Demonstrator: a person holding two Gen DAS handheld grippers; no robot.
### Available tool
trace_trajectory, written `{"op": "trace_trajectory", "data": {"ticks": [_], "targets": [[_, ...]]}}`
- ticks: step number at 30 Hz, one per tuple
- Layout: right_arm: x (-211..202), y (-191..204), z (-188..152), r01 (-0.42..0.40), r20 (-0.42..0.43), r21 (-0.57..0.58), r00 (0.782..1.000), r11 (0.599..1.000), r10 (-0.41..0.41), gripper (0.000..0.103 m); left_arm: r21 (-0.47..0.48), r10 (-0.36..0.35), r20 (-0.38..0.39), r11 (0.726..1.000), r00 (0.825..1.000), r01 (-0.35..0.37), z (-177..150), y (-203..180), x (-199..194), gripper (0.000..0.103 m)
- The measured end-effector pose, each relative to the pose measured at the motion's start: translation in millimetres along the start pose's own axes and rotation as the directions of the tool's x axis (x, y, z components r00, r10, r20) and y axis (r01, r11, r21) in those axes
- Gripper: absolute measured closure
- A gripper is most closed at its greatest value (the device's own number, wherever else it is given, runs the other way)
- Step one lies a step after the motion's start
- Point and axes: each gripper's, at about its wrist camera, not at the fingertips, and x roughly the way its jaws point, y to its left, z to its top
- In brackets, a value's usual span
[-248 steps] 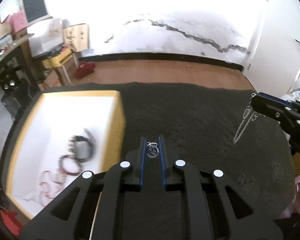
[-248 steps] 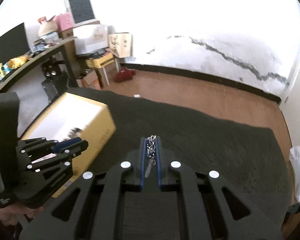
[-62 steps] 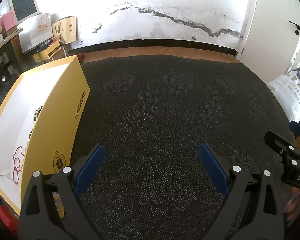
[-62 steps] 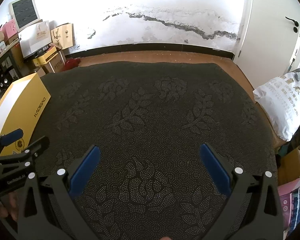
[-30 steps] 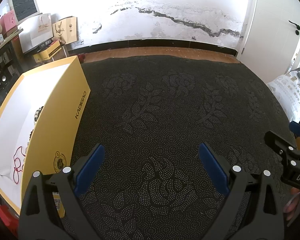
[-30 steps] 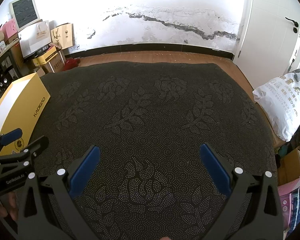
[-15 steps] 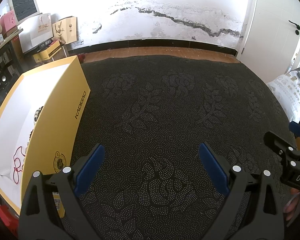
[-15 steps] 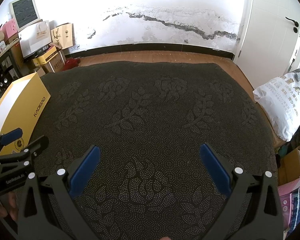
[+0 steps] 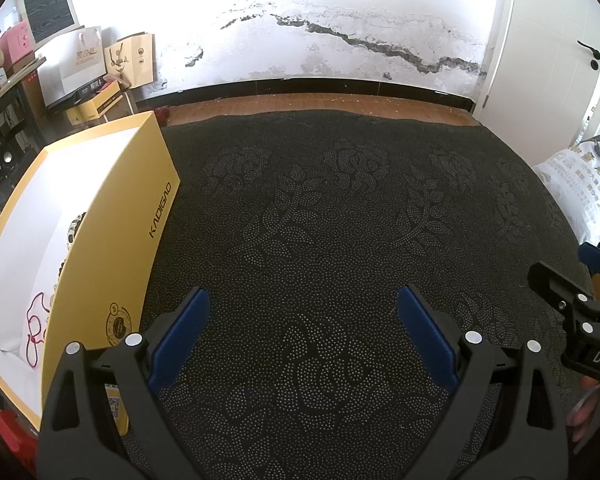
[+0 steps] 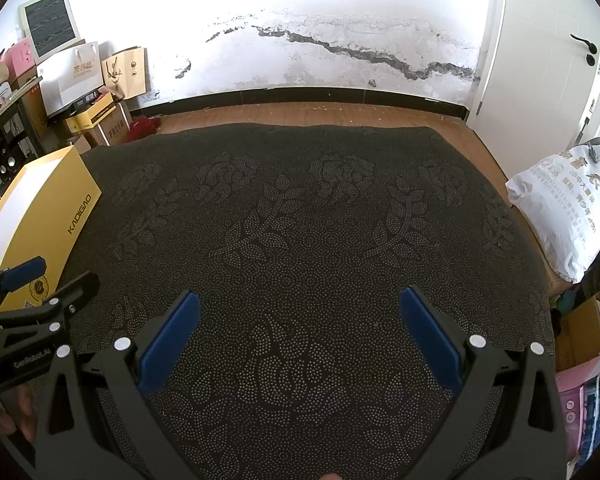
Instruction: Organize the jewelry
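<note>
A yellow box (image 9: 112, 240) with a white inside stands at the left on the dark patterned cloth (image 9: 320, 208). Jewelry lies in it: a red cord piece (image 9: 34, 320) and a beaded piece (image 9: 74, 228) show past its wall. My left gripper (image 9: 302, 308) is open and empty, low over the cloth beside the box. My right gripper (image 10: 298, 312) is also open and empty over the cloth's middle. Each view catches the other gripper at its edge: the right one (image 9: 572, 304), the left one (image 10: 32, 292). The box (image 10: 40, 220) appears far left in the right wrist view.
A white sack (image 10: 568, 208) lies off the cloth's right edge, with cartons (image 10: 580, 392) below it. Paper bags and boxes (image 10: 96, 92) crowd the back left corner by a desk. A white door (image 10: 548, 48) is at the right; wooden floor (image 10: 308, 116) runs behind.
8.3 s ago both grippers were shut on chain pieces above the box. Now both are open and empty over the cloth. Over the last two seconds nothing has visibly moved.
</note>
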Motion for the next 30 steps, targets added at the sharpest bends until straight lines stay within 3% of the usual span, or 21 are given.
{"op": "trace_trajectory", "data": {"ticks": [15, 30], "targets": [[-0.8, -1.0, 0.9, 0.001, 0.006, -0.001, 1.0, 1.0, -0.001, 0.006, -0.009, -0.019, -0.028, 1.0, 0.999, 0.019, -0.5, -0.9, 3.7, 0.007], [0.5, -2.4, 0.9, 0.0, 0.004, -0.009, 1.0, 1.0, 0.0, 0.006, 0.025, 0.005, -0.013, 1.0, 1.0, -0.005, -0.3, -7.1, 1.7, 0.006]]}}
